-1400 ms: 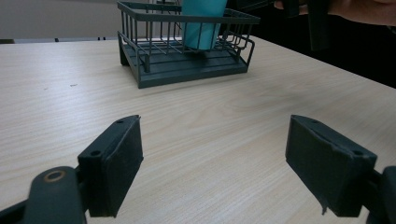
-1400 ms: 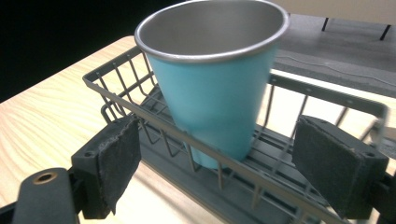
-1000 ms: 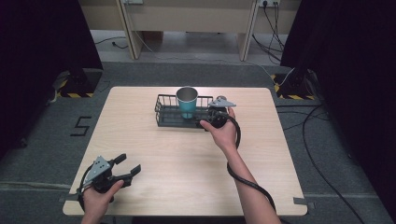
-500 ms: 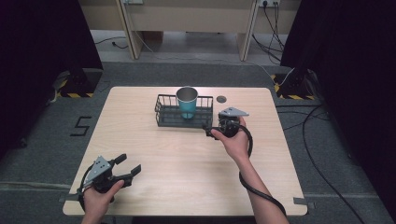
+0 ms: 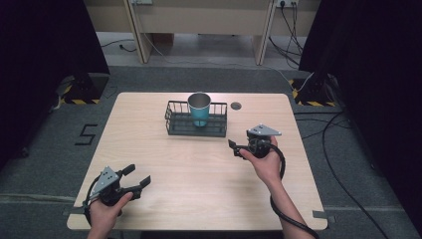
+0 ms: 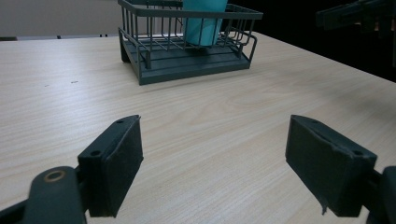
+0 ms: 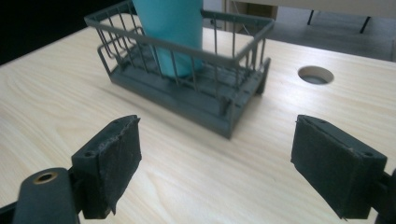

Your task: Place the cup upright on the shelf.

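Cup (image 5: 200,109) first: I see the teal cup standing upright inside the dark wire basket (image 5: 175,124), toward the basket's middle, with its metal rim rising above the basket's top rail. The basket sits on the far half of the table (image 5: 199,184), near the centre line, and a round cable hole (image 5: 236,105) lies in the tabletop just to its right. My right hand-held gripper (image 5: 232,146) is over the table in front of the basket's right end, apart from it and touching nothing; its jaws are spread wide with only bare wood between them. From the right gripper view I look along those jaws at the basket's (image 7: 224,100) near corner, the cup (image 7: 175,32) behind the wires and the cable hole (image 7: 315,74) off to the side. My left hand-held gripper (image 5: 137,178) is low at the near left part of the table, well apart from the basket, and its jaws are also spread wide with nothing held. The left gripper view has the basket (image 6: 196,70) far ahead with the cup (image 6: 201,23) in it, and the right hand-held gripper (image 6: 359,14) shows dark at the upper right edge.
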`<state>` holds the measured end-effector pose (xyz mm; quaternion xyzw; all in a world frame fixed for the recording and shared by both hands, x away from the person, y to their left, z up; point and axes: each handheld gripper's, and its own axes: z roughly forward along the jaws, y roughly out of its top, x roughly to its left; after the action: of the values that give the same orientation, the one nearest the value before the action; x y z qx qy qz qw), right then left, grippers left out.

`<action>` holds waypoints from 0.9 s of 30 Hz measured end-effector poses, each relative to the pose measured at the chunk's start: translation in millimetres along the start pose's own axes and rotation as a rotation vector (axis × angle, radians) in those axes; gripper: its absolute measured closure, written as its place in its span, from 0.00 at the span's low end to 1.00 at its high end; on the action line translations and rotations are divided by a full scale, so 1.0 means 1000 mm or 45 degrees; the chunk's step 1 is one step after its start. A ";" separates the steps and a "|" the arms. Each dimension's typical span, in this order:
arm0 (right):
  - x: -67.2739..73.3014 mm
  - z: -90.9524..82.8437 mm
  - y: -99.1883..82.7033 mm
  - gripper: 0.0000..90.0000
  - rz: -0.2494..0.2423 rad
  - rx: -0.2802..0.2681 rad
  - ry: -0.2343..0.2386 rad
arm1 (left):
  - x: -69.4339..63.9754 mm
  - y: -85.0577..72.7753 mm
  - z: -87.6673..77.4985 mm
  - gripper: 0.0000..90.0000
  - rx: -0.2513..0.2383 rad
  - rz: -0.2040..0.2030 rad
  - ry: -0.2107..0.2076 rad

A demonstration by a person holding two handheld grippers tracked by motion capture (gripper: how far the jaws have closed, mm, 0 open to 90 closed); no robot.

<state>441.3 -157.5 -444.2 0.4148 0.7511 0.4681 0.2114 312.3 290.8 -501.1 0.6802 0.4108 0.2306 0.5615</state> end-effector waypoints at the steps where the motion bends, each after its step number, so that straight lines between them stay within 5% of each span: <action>1: -0.001 -0.003 -0.003 0.18 -0.003 0.005 -0.003 | 0.000 0.000 0.000 0.20 0.000 -0.001 0.001; 27: -0.016 -0.055 -0.077 0.18 0.040 0.004 -0.100 | 0.001 -0.001 0.000 0.20 0.003 0.010 0.009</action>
<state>378.6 -216.7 -487.4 0.4449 0.7362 0.4538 0.2326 312.7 291.5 -502.0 0.6817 0.4105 0.2348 0.5583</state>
